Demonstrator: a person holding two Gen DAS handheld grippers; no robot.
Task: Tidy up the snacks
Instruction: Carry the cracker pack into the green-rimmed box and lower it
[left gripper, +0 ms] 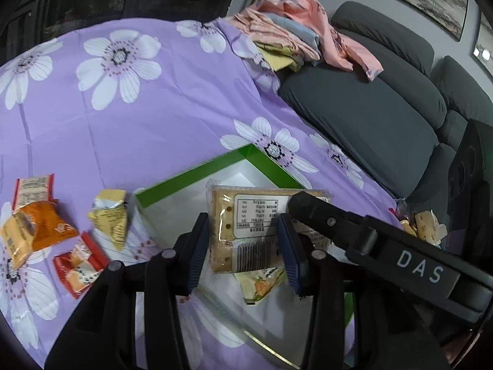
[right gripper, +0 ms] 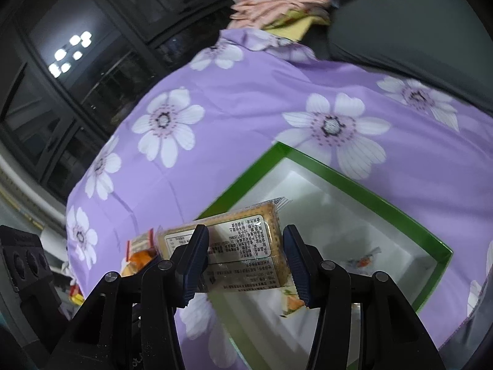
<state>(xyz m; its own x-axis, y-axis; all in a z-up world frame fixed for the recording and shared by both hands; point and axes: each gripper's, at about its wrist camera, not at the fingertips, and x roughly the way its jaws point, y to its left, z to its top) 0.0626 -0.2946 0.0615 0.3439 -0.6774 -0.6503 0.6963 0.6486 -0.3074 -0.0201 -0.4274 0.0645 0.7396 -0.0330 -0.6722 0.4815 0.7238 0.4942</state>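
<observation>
You are holding one cracker pack (left gripper: pixel 243 231) between both grippers above the green box (left gripper: pixel 191 178) at lower centre of the left view. The left gripper (left gripper: pixel 243 249) is clamping its near end; the right gripper (right gripper: pixel 245 259) is clamping the pack (right gripper: pixel 240 246) across its width, over the box (right gripper: pixel 354 182). A small packet (left gripper: pixel 262 280) is lying inside the box. Loose snacks (left gripper: pixel 46 231) are lying on the cloth (left gripper: pixel 138 117) at lower left.
</observation>
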